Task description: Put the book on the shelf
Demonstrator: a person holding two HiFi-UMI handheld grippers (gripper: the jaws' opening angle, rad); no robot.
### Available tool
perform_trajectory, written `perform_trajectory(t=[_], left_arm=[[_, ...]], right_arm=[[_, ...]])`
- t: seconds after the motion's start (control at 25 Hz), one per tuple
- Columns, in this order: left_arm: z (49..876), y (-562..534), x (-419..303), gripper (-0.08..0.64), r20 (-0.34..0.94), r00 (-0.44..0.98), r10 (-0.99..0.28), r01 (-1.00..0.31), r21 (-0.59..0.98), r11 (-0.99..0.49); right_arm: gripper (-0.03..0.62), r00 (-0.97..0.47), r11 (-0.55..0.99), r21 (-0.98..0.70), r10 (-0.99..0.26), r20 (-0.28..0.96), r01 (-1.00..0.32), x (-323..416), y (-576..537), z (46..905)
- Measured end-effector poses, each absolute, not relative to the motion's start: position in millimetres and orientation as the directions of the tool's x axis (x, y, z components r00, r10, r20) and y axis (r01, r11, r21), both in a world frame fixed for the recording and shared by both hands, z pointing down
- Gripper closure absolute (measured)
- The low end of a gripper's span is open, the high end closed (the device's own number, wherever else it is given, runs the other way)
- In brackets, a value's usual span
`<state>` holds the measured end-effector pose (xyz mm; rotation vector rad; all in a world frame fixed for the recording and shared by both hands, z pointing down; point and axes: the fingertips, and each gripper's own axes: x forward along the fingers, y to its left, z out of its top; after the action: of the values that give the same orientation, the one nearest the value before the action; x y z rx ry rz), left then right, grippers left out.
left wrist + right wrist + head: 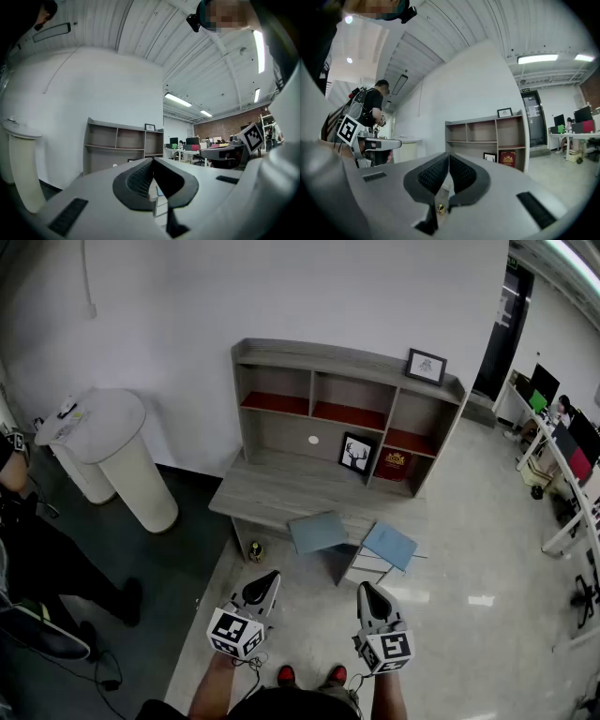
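Two blue-grey books lie on the grey desk (267, 491) below the shelf unit (347, 381): one (319, 531) near the front middle, the other (389, 545) at the front right corner, overhanging the edge. A dark red book (395, 463) stands in the lower right compartment. My left gripper (267, 576) and right gripper (367, 588) hover side by side over the floor, well short of the desk, both shut and holding nothing. In the left gripper view the jaws (152, 161) point at the shelf unit (117, 145). In the right gripper view the jaws (448, 157) do the same, with the shelf unit (485, 136) and red book (507, 158) beyond.
A black picture frame (357, 454) leans at the desk's back; another frame (426, 366) stands on top of the shelf. A small can (256, 551) sits on the floor by the desk's left leg. A white cylindrical bin (122, 456) and a person (28, 559) are at left; office desks (562, 456) are at right.
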<state>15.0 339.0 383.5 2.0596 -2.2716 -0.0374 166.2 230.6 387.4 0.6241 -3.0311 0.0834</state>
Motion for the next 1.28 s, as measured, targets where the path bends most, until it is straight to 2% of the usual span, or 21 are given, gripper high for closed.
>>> perform_trajectory(t=[0.56, 0.84, 1.28], left_arm=[[386, 346, 0, 0.554, 0.045, -0.088, -0.995, -0.993, 0.071, 0.091], [396, 349, -26, 0.554, 0.058, -0.135, -0.989, -0.987, 0.086, 0.139], [448, 286, -83, 0.554, 0.143, -0.18, -0.973, -0.971, 0.132, 0.199]], right_arm=[[0.561, -0.916, 0.913, -0.081, -0.4, 0.013, -0.4, 146, 230, 387], [0.561, -0.935, 0.935, -0.053, -0.346, 0.073, -0.35, 113, 230, 406], [0.561, -0.959, 0.95, -0.16, -0.25, 0.135, -0.27, 34, 167, 459]])
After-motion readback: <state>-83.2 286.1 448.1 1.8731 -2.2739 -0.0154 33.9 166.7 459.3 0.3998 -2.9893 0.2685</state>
